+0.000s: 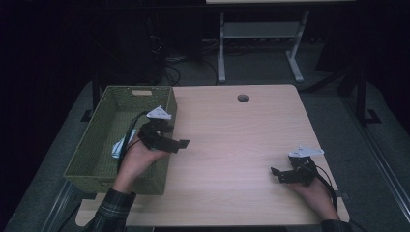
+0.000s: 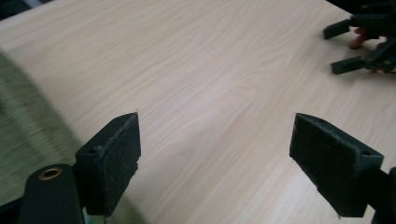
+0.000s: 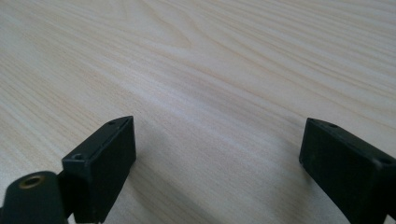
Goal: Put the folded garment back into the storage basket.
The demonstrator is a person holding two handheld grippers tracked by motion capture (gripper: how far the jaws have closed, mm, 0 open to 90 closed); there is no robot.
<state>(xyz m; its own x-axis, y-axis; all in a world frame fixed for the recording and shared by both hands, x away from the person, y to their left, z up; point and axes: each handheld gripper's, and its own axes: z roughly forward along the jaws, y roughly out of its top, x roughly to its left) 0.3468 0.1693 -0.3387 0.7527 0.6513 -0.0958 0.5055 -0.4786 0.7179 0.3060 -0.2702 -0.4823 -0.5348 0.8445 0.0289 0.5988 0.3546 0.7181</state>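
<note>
Over the basket's (image 1: 104,145) right rim, at the desk's (image 1: 232,140) left edge, the left gripper (image 1: 183,143) is held w/ fingers wide apart, empty. Near the desk's right front edge, the right gripper (image 1: 275,172) is held likewise wide apart, empty. Bare desk is seen btw. them.

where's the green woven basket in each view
High view: the green woven basket sits on the table's left edge, under the left gripper.
Left gripper view: a blurred green strip at the left edge.
Right gripper view: not in it.
Shared landmark: the light wooden tabletop.
</note>
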